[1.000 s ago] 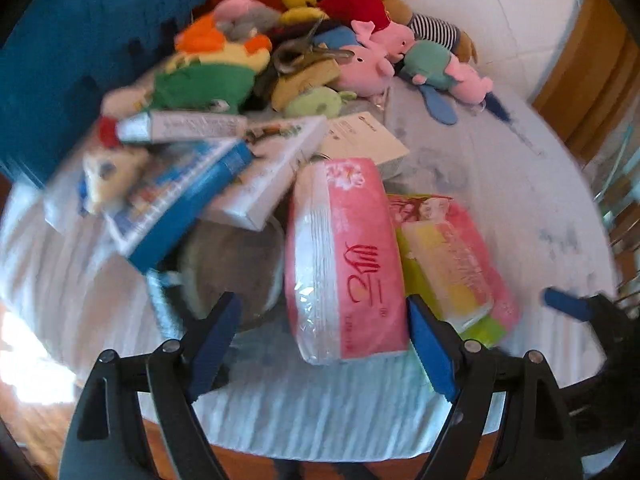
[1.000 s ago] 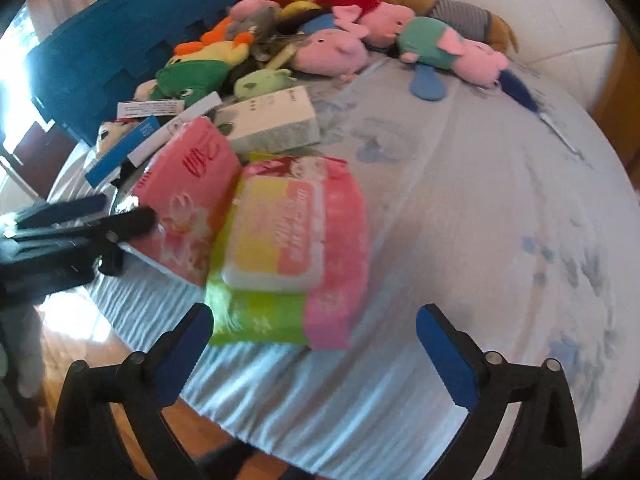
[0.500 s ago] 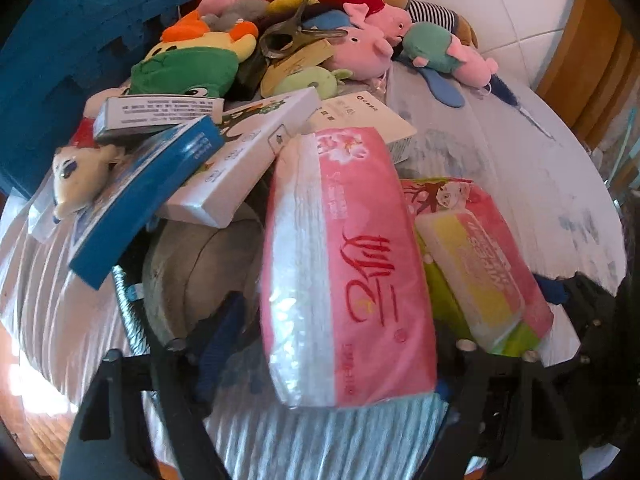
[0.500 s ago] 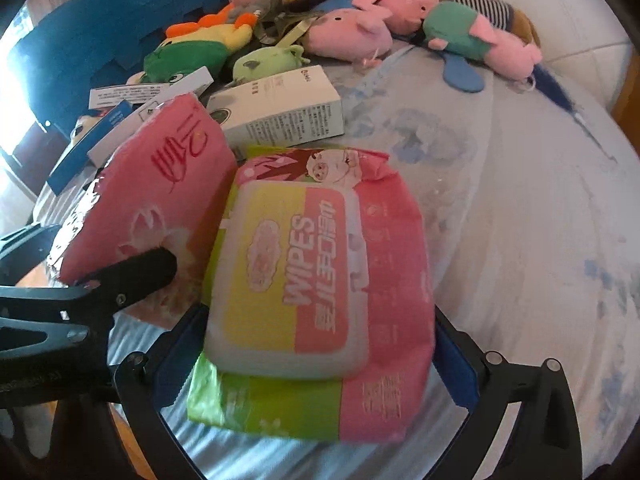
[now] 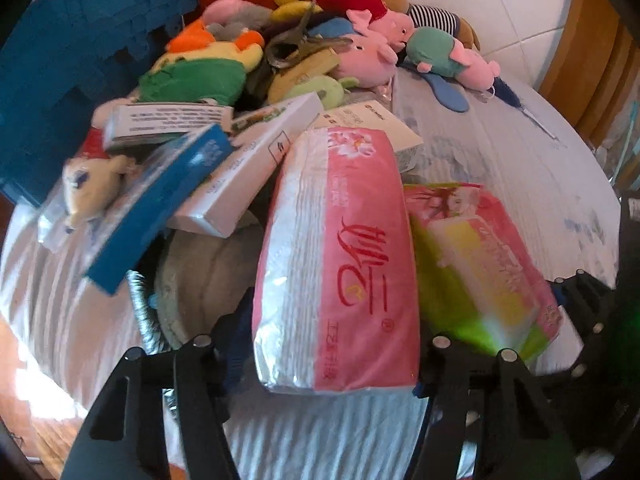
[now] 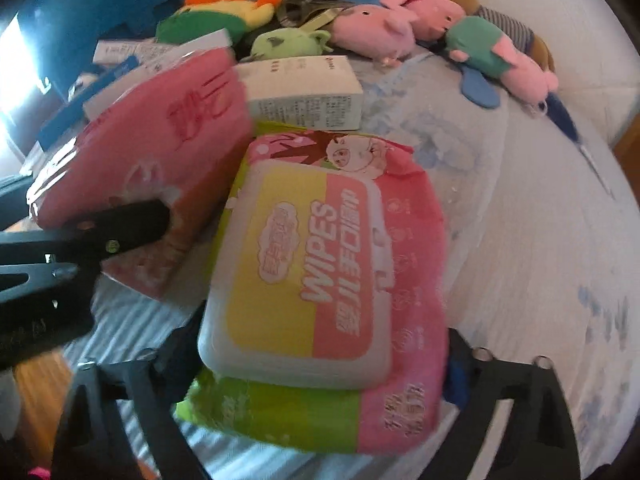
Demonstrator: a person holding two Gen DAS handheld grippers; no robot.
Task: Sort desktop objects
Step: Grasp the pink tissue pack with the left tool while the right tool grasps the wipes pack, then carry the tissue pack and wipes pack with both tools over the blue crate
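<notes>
A round table covered in a pale blue-and-white cloth [image 5: 500, 152] is crowded with items. The left gripper [image 5: 332, 344] has its two black jaws pressed against either side of a pink and white tissue pack [image 5: 340, 264], gripping it at the near edge of the table. Immediately to its right, touching it, lies a pink, yellow and green wipes pack [image 6: 320, 296], and the right gripper [image 6: 320, 364] is clamped on that pack from both sides. Behind the tissue pack sit a white box [image 6: 304, 92] and, to the left, a slanted stack of a long white carton [image 5: 252, 172] and a blue carton [image 5: 160, 208]. Farther back is a heap of plush toys [image 5: 360, 40], including pink pigs, a green one and a yellow one. A blue chair back [image 5: 72, 72] rises at the far left. Motion blur softens some of the edges in both views.
</notes>
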